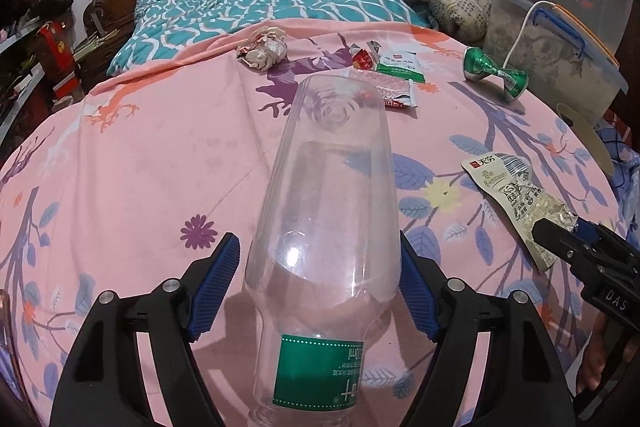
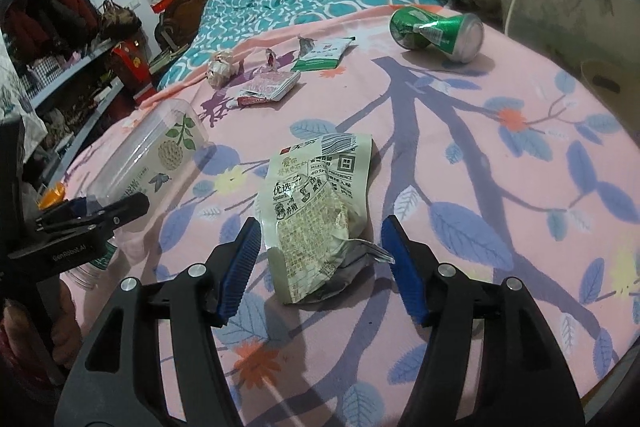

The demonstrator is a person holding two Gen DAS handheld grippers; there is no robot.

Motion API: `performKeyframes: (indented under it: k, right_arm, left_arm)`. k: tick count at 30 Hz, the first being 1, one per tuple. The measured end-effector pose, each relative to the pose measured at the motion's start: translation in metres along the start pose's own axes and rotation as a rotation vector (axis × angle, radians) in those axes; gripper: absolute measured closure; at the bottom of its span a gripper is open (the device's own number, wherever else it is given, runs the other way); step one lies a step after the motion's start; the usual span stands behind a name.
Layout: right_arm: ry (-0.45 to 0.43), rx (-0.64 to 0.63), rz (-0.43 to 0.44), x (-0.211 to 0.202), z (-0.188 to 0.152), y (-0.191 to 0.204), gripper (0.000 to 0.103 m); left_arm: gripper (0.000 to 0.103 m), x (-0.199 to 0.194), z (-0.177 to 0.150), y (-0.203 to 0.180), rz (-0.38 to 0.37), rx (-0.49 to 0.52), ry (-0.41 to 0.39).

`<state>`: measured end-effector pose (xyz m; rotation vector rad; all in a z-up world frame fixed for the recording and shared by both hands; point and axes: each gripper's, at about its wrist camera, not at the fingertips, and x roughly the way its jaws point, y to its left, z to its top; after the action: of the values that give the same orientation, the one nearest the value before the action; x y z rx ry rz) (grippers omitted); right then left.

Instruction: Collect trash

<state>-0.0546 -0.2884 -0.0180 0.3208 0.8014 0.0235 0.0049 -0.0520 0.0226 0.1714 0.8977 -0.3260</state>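
Trash lay scattered over the pink floral bedsheet (image 1: 140,167). Nearest, the left tongs (image 1: 320,287) stood spread around a clear plastic bottle (image 1: 332,187) lying on the sheet, the right pad against its side, the left pad just clear. The right tongs (image 2: 320,267) stood spread on either side of a crumpled snack wrapper (image 2: 316,211), not pinching it. Farther off lay a red sachet (image 2: 268,87), a green-and-white packet (image 2: 324,55), a wadded paper ball (image 1: 264,49) and a crushed green can (image 2: 438,31).
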Motion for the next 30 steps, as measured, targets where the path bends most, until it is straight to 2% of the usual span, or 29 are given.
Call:
performKeyframes:
  k: [10, 21, 30]
  right_arm:
    - [-0.010, -0.034, -0.031, 0.001, -0.003, 0.006, 0.038]
    - [-0.020, -0.059, -0.045, 0.002, -0.005, 0.010, 0.035]
    - [-0.027, -0.077, -0.046, 0.001, -0.008, 0.013, 0.027]
  left_arm:
    - [0.031, 0.013, -0.004, 0.004, 0.001, -0.027, 0.051]
    - [0.030, 0.013, -0.006, 0.007, 0.001, -0.029, 0.048]
    - [0.024, 0.013, -0.007, 0.005, 0.006, -0.028, 0.050]
